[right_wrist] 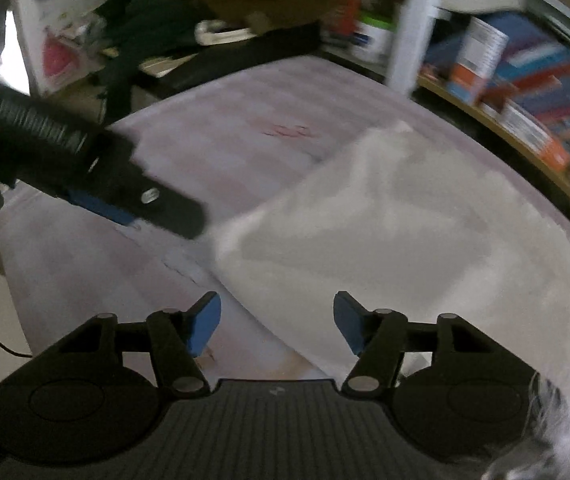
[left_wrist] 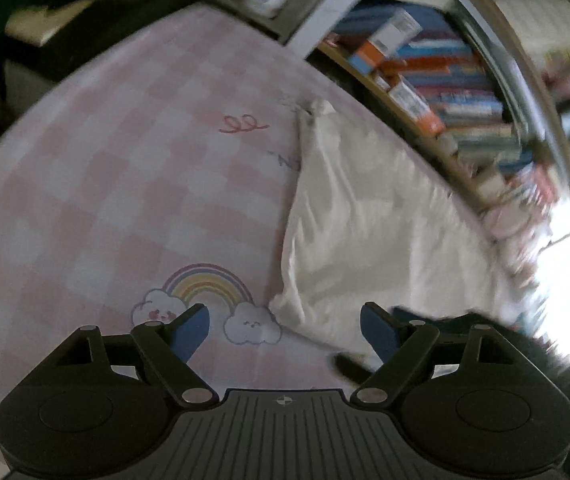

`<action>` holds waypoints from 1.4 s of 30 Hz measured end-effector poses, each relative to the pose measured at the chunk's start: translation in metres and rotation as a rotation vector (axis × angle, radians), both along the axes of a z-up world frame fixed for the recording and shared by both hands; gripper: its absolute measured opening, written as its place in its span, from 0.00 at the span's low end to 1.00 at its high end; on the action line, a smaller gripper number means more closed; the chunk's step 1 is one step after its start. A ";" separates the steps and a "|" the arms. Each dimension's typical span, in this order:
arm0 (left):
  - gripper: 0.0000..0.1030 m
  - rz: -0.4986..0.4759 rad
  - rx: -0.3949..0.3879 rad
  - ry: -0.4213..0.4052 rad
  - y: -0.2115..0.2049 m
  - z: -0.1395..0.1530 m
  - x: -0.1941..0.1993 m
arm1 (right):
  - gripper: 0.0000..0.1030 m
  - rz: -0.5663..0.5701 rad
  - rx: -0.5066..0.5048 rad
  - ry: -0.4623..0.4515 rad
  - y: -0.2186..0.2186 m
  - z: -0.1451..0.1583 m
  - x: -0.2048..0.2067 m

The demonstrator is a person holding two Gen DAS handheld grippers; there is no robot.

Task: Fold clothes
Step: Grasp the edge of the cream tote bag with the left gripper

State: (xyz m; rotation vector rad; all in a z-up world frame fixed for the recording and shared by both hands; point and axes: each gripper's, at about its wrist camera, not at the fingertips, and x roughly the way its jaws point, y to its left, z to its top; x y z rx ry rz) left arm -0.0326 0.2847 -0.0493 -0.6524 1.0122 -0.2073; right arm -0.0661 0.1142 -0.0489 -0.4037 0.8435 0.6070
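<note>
the white garment lies flat on the pink checked sheet, toward the side where the bookshelf runs along the bed. one narrow end of it tapers to a bunched tip up the bed, and its near corner sits just beside the rainbow-and-cloud print.

your left gripper hovers over that near corner with its jaws spread wide. the blue pads grip nothing; one stands over the sheet by the print, the other over the cloth's lower edge. whether either pad touches the fabric you cannot tell.

in the right wrist view, badly blurred, your right gripper has its jaws partly apart and holds nothing. the garment's edge passes under the gap between its pads. the left gripper shows there too, reaching in from the left toward the cloth's edge.
</note>
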 end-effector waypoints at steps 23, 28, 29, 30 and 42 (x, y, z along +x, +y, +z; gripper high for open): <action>0.82 0.025 -0.548 0.219 0.003 -0.071 0.081 | 0.05 -0.104 0.115 0.015 0.007 0.026 0.026; 0.82 0.004 -0.574 0.261 -0.007 -0.082 0.090 | 0.05 -0.156 0.178 0.071 -0.002 0.031 0.033; 0.82 0.003 -0.578 0.263 -0.008 -0.083 0.091 | 0.05 -0.162 0.186 0.082 -0.003 0.030 0.034; 0.82 0.001 -0.583 0.262 -0.009 -0.083 0.091 | 0.05 -0.168 0.194 0.093 -0.004 0.029 0.035; 0.72 0.013 -0.591 0.230 -0.008 -0.084 0.088 | 0.35 -0.314 0.208 0.178 -0.060 0.039 0.033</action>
